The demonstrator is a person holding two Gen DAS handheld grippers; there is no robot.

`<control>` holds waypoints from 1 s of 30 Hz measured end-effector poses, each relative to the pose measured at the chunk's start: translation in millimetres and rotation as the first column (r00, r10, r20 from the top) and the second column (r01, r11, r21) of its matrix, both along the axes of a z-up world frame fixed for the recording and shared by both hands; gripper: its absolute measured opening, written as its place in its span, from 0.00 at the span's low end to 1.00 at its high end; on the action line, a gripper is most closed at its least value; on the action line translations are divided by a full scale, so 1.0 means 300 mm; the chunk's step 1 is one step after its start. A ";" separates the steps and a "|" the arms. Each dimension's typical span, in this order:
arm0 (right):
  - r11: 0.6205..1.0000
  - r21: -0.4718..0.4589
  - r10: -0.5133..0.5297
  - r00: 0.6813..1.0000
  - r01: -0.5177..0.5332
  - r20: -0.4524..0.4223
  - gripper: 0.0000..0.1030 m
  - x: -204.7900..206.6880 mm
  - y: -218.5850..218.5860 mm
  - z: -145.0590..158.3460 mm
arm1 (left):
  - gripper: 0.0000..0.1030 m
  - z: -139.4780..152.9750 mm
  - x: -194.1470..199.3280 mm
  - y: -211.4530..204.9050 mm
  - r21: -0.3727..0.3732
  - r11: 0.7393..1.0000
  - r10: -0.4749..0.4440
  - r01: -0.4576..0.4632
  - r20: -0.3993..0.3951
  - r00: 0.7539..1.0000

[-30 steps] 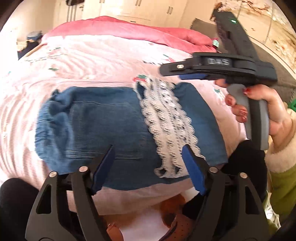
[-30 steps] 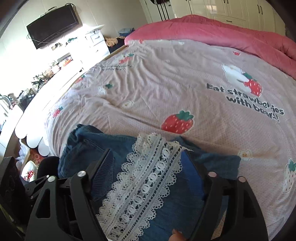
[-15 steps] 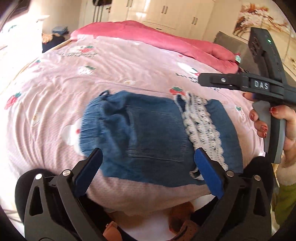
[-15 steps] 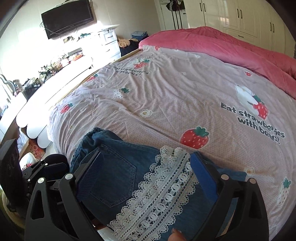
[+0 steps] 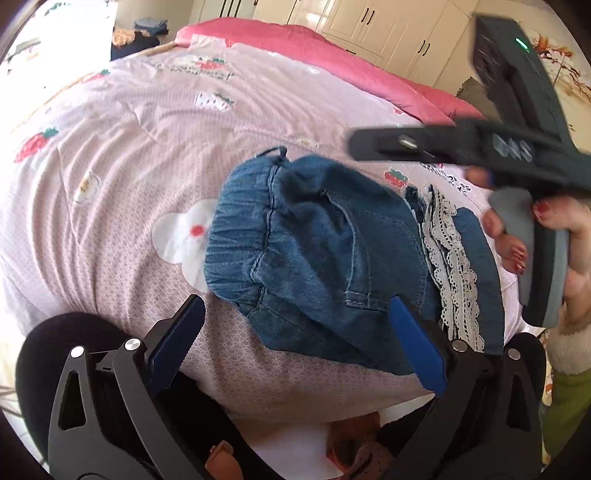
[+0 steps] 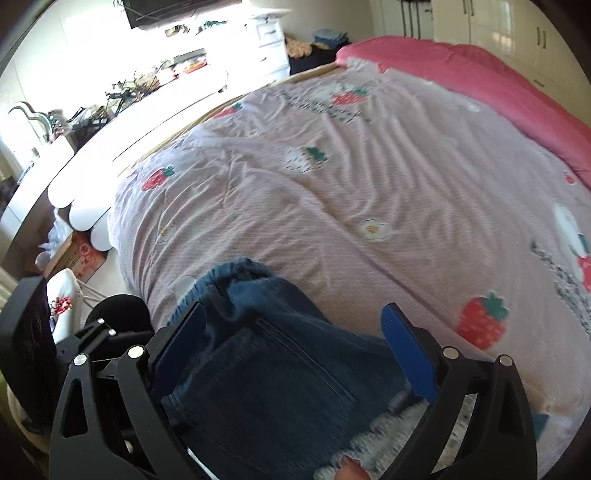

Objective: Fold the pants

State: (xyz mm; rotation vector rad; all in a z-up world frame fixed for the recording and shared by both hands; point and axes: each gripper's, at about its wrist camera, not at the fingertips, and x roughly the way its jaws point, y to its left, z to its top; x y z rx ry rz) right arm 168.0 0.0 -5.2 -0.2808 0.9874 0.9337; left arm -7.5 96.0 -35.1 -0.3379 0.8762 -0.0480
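Note:
Folded blue denim pants (image 5: 332, 251) with a white lace trim (image 5: 454, 269) lie near the front edge of a pink strawberry-print bed (image 5: 147, 147). The elastic waistband points left. My left gripper (image 5: 297, 347) hovers open over the pants' near edge, its pads pressing on nothing. A hand with red nails (image 5: 517, 240) holds the right gripper's black body (image 5: 480, 144) above the lace end. In the right wrist view my right gripper (image 6: 293, 343) stands wide open above the pants (image 6: 280, 376), with the lace (image 6: 388, 435) at the bottom.
A rolled pink quilt (image 6: 461, 74) lies along the far side of the bed, with white wardrobes (image 5: 369, 22) behind it. A cluttered white dresser (image 6: 166, 85) runs along the left, with a cardboard box (image 6: 77, 254) on the floor. Dark-clad knees (image 5: 66, 350) press against the bed's front edge.
Both grippers have opened wider and slid left along the pants, from the lace end toward the waistband. The pants lie where they were.

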 end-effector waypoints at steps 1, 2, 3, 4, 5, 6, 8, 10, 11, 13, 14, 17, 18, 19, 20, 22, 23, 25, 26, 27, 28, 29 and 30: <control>1.000 -0.004 0.010 1.000 -0.010 -0.020 0.92 0.010 0.021 -0.009 | 0.91 -0.008 0.003 0.002 -0.008 1.000 -0.001 0.001 -0.004 1.000; 1.000 -0.009 0.022 0.999 -0.022 -0.044 0.92 0.020 0.049 -0.023 | 0.91 -0.014 0.005 0.004 -0.013 1.000 -0.002 0.002 -0.009 1.000; 0.999 -0.012 0.029 0.998 -0.029 -0.057 0.92 0.024 0.064 -0.031 | 0.91 -0.021 0.007 0.006 -0.023 1.000 -0.003 0.003 -0.012 1.000; 0.999 -0.021 0.038 0.996 -0.039 -0.077 0.92 0.034 0.090 -0.045 | 0.91 -0.026 0.009 0.005 -0.029 1.000 -0.002 0.002 -0.013 1.000; 0.998 -0.028 0.046 0.995 -0.048 -0.093 0.92 0.041 0.113 -0.057 | 0.91 -0.031 0.011 0.008 -0.036 0.999 0.000 -0.001 -0.016 1.000; 0.998 -0.029 0.055 0.993 -0.058 -0.107 0.92 0.044 0.128 -0.065 | 0.91 -0.037 0.014 0.011 -0.043 0.999 0.002 -0.003 -0.018 1.000; 0.995 -0.038 0.081 0.986 -0.088 -0.148 0.92 0.049 0.160 -0.091 | 0.91 -0.051 0.021 0.019 -0.055 0.998 0.008 -0.009 -0.022 1.000; 0.991 -0.067 0.098 0.979 -0.112 -0.180 0.89 0.049 0.189 -0.125 | 0.91 -0.061 0.023 0.021 -0.072 0.997 0.013 -0.015 -0.023 1.000; 0.991 -0.075 0.096 0.978 -0.112 -0.186 0.74 0.050 0.193 -0.137 | 0.91 -0.063 0.025 0.024 -0.079 0.997 0.014 -0.015 -0.020 1.000; 0.992 -0.055 0.093 0.965 -0.109 -0.243 0.51 0.059 0.194 -0.171 | 0.91 -0.067 0.028 0.027 -0.087 0.996 0.014 -0.015 -0.009 1.000; 0.993 -0.045 0.092 0.966 -0.106 -0.240 0.48 0.056 0.186 -0.172 | 0.91 -0.069 0.029 0.030 -0.094 0.996 0.014 -0.015 -0.002 1.000; 0.995 0.013 0.102 0.963 -0.102 -0.247 0.37 0.058 0.150 -0.146 | 0.91 -0.079 0.039 0.035 -0.129 0.992 0.008 -0.006 0.018 1.000; 0.994 0.049 0.107 0.960 -0.097 -0.258 0.37 0.060 0.126 -0.129 | 0.91 -0.083 0.041 0.038 -0.141 0.990 0.007 -0.004 0.022 1.000; 0.993 0.070 0.113 0.959 -0.098 -0.259 0.35 0.060 0.117 -0.115 | 0.90 -0.087 0.043 0.042 -0.160 0.987 0.003 0.001 0.028 1.000; 0.991 0.090 0.122 0.959 -0.102 -0.257 0.35 0.057 0.104 -0.099 | 0.88 -0.089 0.045 0.046 -0.173 0.985 0.003 0.003 0.033 0.999; 0.985 0.137 0.139 0.958 -0.107 -0.252 0.35 0.051 0.070 -0.062 | 0.84 -0.095 0.055 0.052 -0.201 0.980 0.003 0.006 0.046 0.999; 0.982 0.154 0.148 0.957 -0.112 -0.251 0.35 0.049 0.061 -0.049 | 0.79 -0.098 0.066 0.055 -0.221 0.975 0.000 0.012 0.052 0.999; 0.975 0.183 0.165 0.957 -0.123 -0.239 0.35 0.040 0.035 -0.024 | 0.63 -0.102 0.079 0.065 -0.274 0.961 -0.012 0.030 0.067 0.998; 0.974 0.191 0.165 0.959 -0.122 -0.232 0.35 0.039 0.024 -0.014 | 0.46 -0.106 0.088 0.069 -0.304 0.952 -0.028 0.048 0.071 0.997; 0.973 0.197 0.163 0.960 -0.118 -0.229 0.35 0.040 0.012 -0.006 | 0.40 -0.108 0.097 0.070 -0.330 0.942 -0.036 0.057 0.069 0.997; 0.973 0.202 0.159 0.961 -0.114 -0.225 0.35 0.040 -0.003 0.004 | 0.33 -0.107 0.101 0.068 -0.346 0.936 -0.043 0.065 0.073 0.996; 0.973 0.205 0.154 0.964 -0.109 -0.217 0.35 0.040 -0.017 0.011 | 0.28 -0.099 0.100 0.063 -0.344 0.936 -0.046 0.072 0.083 0.995; 0.971 0.213 0.150 0.966 -0.105 -0.209 0.35 0.041 -0.037 0.024 | 0.28 -0.079 0.096 0.053 -0.334 0.939 -0.051 0.083 0.105 0.993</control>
